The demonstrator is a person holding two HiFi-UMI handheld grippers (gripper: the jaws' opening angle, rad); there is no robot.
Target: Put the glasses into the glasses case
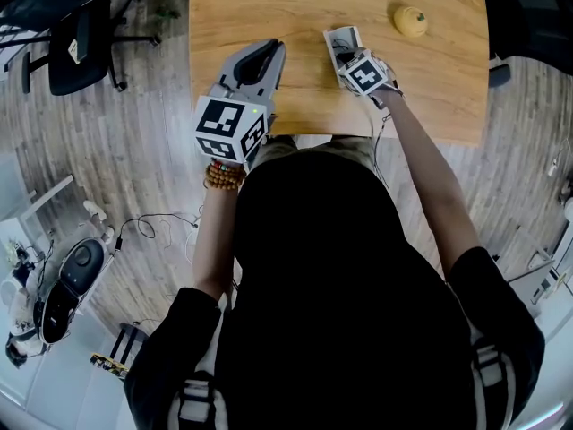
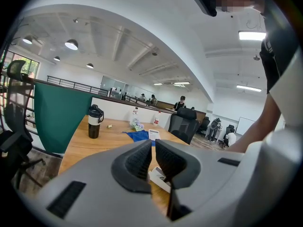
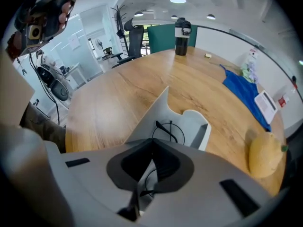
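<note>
Glasses (image 3: 164, 131) are found in the open white glasses case (image 3: 201, 126) on the wooden table (image 3: 104, 103), with the case's raised lid at their left, a yellow fruit (image 3: 265, 152) near the case, and a blue cloth (image 3: 244, 93) and black flask (image 3: 182, 30) well beyond. Thin black wire and round lenses are noted, and the right gripper (image 3: 154, 141) is closed tight on the frame between the lenses. The left gripper (image 2: 151, 144) is held apart, its jaws drawn together on nothing.
</note>
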